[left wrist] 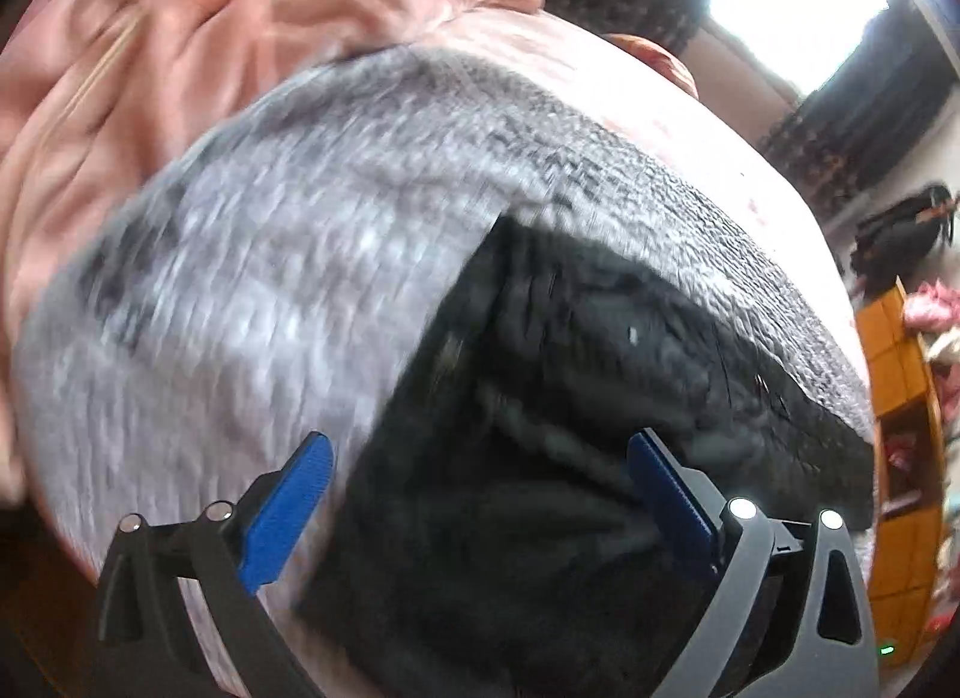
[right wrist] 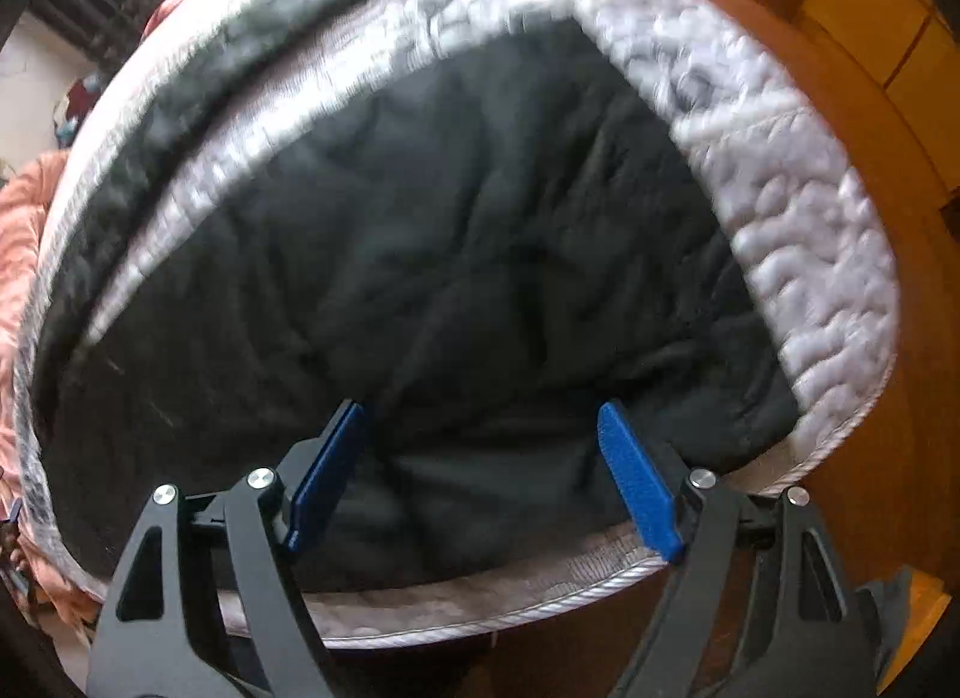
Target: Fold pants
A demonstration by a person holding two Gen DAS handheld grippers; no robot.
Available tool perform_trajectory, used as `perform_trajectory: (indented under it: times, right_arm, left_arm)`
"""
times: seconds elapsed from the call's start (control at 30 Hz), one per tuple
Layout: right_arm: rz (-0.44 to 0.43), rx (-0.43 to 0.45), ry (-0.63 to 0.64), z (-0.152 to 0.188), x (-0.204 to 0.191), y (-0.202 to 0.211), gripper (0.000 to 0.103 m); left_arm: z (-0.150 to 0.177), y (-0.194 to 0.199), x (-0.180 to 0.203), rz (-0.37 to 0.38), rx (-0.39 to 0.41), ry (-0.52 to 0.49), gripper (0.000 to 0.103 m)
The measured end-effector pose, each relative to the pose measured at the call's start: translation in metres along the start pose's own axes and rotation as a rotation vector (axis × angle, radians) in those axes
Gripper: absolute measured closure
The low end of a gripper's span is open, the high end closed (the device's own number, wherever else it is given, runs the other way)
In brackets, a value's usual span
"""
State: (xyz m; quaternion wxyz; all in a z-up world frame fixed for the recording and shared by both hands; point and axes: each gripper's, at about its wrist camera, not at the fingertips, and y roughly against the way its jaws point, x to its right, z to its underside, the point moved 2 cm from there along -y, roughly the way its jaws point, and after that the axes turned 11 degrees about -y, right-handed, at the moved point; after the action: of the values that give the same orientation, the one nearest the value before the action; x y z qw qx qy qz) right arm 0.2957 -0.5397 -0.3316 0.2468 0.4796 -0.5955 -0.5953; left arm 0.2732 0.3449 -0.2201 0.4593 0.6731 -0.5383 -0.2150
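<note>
the black pants (right wrist: 456, 254) lay bunched on the grey-white quilted mattress (right wrist: 798, 254), spread across most of it, with a pink blanket (left wrist: 180, 38) crumpled at the far end. the left gripper (left wrist: 480, 494) hung over the pants' edge, jaws wide apart and holding nothing. the right gripper (right wrist: 480, 476) hovered above the dark cloth too, blue pads (right wrist: 639, 482) spread, nothing pinched between them.

No readable text, label or number anywhere in view

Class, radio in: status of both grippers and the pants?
Left gripper, right gripper open, empty. Black fabric pants lying on grey textured mattress. Nothing obstructing.
</note>
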Motion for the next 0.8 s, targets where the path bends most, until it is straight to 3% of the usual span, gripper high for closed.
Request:
perform_trajectory:
  times: [0.1,0.3,0.43,0.5,0.6,0.7,0.8]
  right_arm:
    - [-0.069,0.047,0.012,-0.014,-0.013,0.026,0.013]
    - [-0.223,0.01,0.034,-0.068,-0.06,0.033,0.013]
    - [-0.256,-0.022,0.077,-0.113,-0.096,0.012,0.013]
    - [-0.28,-0.024,0.101,-0.14,-0.111,0.001,0.013]
    - [-0.34,-0.045,0.131,-0.18,-0.135,-0.007,0.013]
    - [-0.347,-0.036,0.154,-0.229,-0.153,-0.016,0.013]
    - [-0.326,-0.026,0.123,-0.283,-0.164,-0.034,0.012]
  left_arm:
    - [-0.052,-0.042,0.0,0.084,-0.057,-0.056,0.004]
    - [-0.106,-0.125,-0.006,0.164,-0.147,-0.047,0.004]
    - [-0.115,-0.166,-0.004,0.204,-0.205,-0.079,0.005]
    - [-0.113,-0.181,-0.001,0.226,-0.245,-0.103,0.013]
    - [-0.115,-0.188,-0.001,0.223,-0.255,-0.138,0.014]
    - [-0.118,-0.19,0.0,0.228,-0.258,-0.135,0.015]
    - [-0.12,-0.191,0.008,0.174,-0.27,-0.186,0.044]
